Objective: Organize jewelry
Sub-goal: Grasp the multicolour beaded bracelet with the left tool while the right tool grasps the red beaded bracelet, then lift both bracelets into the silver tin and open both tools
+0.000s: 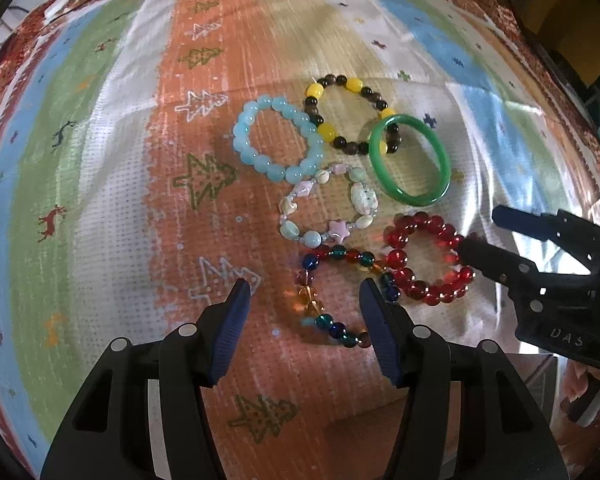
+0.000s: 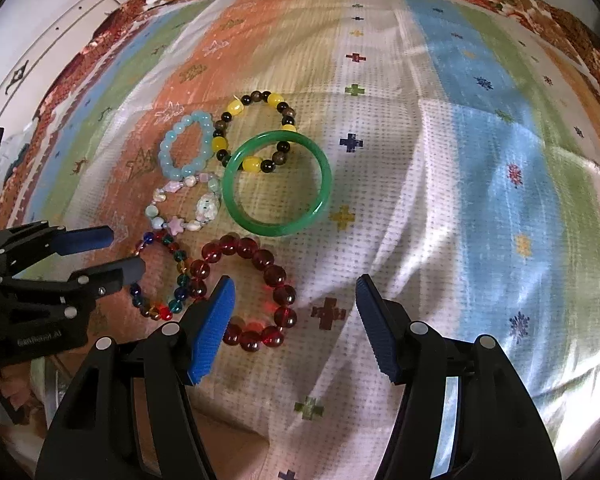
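In the left wrist view, six bracelets are seen clustered on a striped patterned cloth (image 1: 100, 184). The green bangle (image 1: 410, 160) is taken as landmark: a yellow-and-dark bead bracelet (image 1: 348, 114) is overlapped by its far rim, a pale blue bead bracelet (image 1: 278, 138) lies to its left, a pastel shell-and-star bracelet (image 1: 326, 210) lies just nearer, and a red bead bracelet (image 1: 428, 260) lies nearer still. The left gripper (image 1: 304, 292) is held released, with nothing pressed by its pads, above a multicoloured bead bracelet (image 1: 328, 300) whose near arc lies between the jaws. For a clean pick, one side of that strand is best straddled away from the red beads it touches, so only one piece is lifted.

In the right wrist view, the right gripper (image 2: 296, 292) is likewise seen released and empty, with the red bead bracelet (image 2: 248, 292) nearer than the green bangle (image 2: 278, 184) and partly hidden behind its left finger. The jaws should probably be shifted left before closing. No box, tray or other container is visible in either view, so no destination can be told.
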`<action>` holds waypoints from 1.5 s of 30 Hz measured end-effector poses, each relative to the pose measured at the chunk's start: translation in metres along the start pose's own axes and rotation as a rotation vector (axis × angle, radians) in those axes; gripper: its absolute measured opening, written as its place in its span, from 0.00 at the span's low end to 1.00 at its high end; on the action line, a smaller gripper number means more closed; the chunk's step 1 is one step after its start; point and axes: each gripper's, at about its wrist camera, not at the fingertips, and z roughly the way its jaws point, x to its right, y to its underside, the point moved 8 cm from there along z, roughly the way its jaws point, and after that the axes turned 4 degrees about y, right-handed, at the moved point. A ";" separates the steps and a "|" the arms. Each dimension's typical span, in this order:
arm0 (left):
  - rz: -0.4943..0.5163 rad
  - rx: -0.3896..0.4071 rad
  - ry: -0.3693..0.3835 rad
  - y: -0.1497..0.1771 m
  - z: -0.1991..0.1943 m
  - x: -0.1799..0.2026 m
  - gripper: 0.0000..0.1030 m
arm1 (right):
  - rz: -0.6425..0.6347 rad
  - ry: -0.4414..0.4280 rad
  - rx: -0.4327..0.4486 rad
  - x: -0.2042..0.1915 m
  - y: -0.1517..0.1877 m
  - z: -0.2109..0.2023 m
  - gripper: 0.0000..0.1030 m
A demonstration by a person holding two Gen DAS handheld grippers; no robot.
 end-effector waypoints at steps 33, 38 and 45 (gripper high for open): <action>0.037 0.011 -0.038 -0.004 -0.013 -0.029 0.09 | -0.035 -0.006 -0.019 -0.004 -0.001 -0.004 0.13; 0.025 0.062 -0.018 -0.008 -0.036 -0.030 0.09 | -0.067 -0.006 0.037 -0.013 -0.004 -0.029 0.13; 0.012 0.142 0.007 -0.014 -0.064 -0.016 0.09 | -0.074 -0.022 0.099 -0.022 -0.009 -0.053 0.13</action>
